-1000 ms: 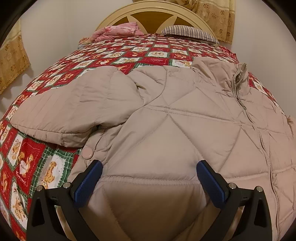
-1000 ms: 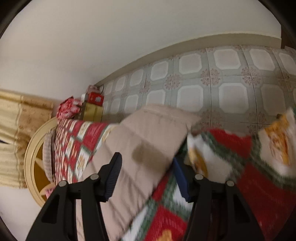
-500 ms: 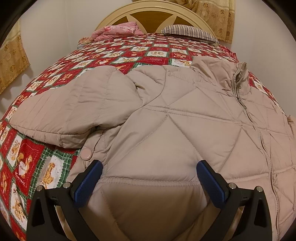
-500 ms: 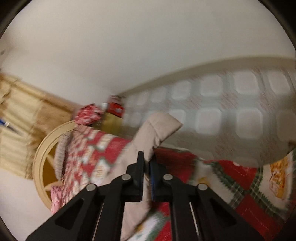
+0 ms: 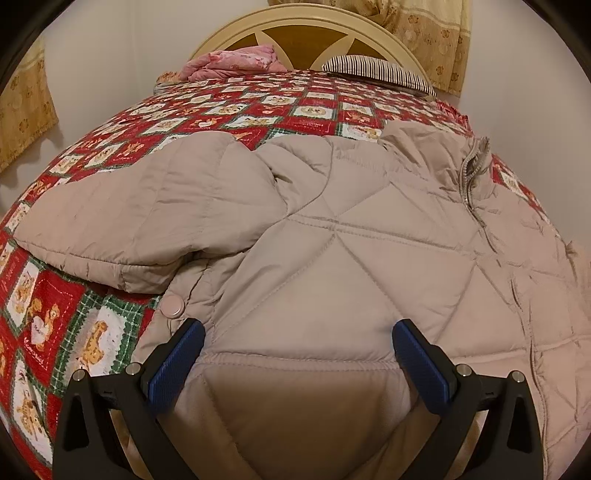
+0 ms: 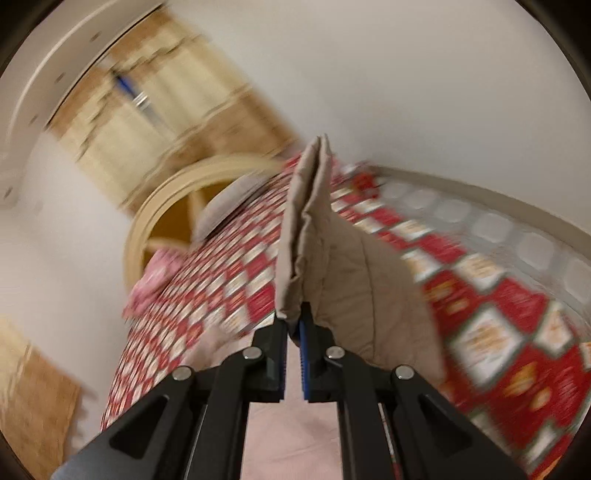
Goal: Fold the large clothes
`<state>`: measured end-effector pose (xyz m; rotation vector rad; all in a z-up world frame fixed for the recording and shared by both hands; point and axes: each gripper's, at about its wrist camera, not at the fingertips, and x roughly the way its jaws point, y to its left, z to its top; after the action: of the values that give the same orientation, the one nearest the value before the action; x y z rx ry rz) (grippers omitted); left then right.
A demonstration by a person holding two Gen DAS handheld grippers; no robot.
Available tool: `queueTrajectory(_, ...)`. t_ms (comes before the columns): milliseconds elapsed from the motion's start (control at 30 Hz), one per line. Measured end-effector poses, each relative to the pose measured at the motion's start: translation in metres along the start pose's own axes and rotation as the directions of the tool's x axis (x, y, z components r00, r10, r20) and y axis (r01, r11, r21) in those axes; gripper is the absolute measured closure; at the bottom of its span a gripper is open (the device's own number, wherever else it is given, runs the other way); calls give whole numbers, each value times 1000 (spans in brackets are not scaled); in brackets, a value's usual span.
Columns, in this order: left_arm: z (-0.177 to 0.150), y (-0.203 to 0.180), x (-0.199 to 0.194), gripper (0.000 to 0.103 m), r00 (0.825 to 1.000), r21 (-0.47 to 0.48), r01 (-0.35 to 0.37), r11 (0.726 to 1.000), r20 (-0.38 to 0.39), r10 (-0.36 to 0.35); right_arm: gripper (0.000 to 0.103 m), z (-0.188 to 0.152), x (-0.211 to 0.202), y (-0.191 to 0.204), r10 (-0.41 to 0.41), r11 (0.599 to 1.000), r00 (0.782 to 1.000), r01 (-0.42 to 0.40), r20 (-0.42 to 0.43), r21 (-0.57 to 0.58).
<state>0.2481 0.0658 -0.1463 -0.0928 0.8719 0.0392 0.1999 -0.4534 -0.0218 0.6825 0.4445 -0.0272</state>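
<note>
The right gripper [image 6: 292, 325] pinches the sleeve [image 6: 317, 236], which stands up from its jaws; the jacket [image 5: 332, 258] lies flat along the bed [image 5: 258, 110]. The left gripper [image 5: 295, 354] is wide over the hem.

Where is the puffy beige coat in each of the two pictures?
Left wrist: the beige coat fills the middle and right, spread flat on the red quilt, under the open left gripper.
Right wrist: a pinched-up part of it stands centre, clamped in the right gripper.
Shared landmark: the round cream headboard.
</note>
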Motion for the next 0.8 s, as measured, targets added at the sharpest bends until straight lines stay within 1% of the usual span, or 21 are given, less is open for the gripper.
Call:
queueTrajectory(67,0,2,-1,1,1000,-11,12,1000,5,-12,94,-19,21,37,66,997,996,-69,-63,-47)
queueTrajectory(100,0,3,-2,1,1000,-16,17,1000,8,-17,94,-27,30,48,88,994,992,-93,-88,-64)
queueTrajectory(167,0,4,-3,1,1000,-24,27,999,13,-26,94,-52,51,75,125,984,980,-143,-153,-108)
queueTrajectory(233,0,5,-3,1,999,-31,33,999,16,-33,94,-75,76,94,141,975,967,-173,-212,-142)
queueTrajectory(267,0,6,-3,1,999,-33,36,999,17,-35,94,-93,92,100,159,969,953,-200,-258,-143)
queueTrajectory(300,0,6,-4,1,999,-36,39,999,19,-38,94,-105,104,104,175,966,941,-221,-290,-134)
queueTrajectory(333,0,7,-4,1,999,-40,42,998,21,-41,94,-122,122,112,194,962,923,-246,-333,-122)
queueTrajectory(367,1,8,-4,1,999,-42,44,998,22,-43,94,-133,129,114,205,958,911,-261,-359,-115)
queueTrajectory(467,1,9,-4,1,999,-47,48,998,25,-47,94,-174,171,131,225,944,860,-308,-458,-115)
queueTrajectory(533,1,10,-5,1,998,-55,55,997,29,-54,94,-193,184,138,236,940,834,-326,-499,-99)
queueTrajectory(567,1,11,-5,1,998,-59,59,996,31,-58,93,-210,189,145,245,937,818,-337,-520,-89)
queueTrajectory(600,1,13,-5,1,997,-66,66,996,34,-64,90,-216,189,147,252,934,809,-347,-531,-85)
queueTrajectory(633,1,13,-5,1,997,-70,69,995,35,-67,89,-221,196,147,262,931,799,-358,-542,-77)
queueTrajectory(667,1,14,-5,1,997,-73,72,995,35,-69,82,-224,195,148,271,929,790,-365,-550,-66)
queueTrajectory(700,1,13,-5,1,997,-73,71,995,35,-69,63,-228,193,147,299,924,765,-381,-571,-27)
queueTrajectory(733,1,13,-5,1,997,-72,70,995,35,-67,51,-228,190,147,325,918,742,-397,-586,6)
queueTrajectory(767,1,13,-5,1,997,-70,68,995,34,-66,28,-225,189,149,361,907,722,-419,-590,43)
queueTrajectory(800,2,14,-4,1,997,-68,67,995,33,-65,22,-220,183,149,384,900,723,-432,-574,57)
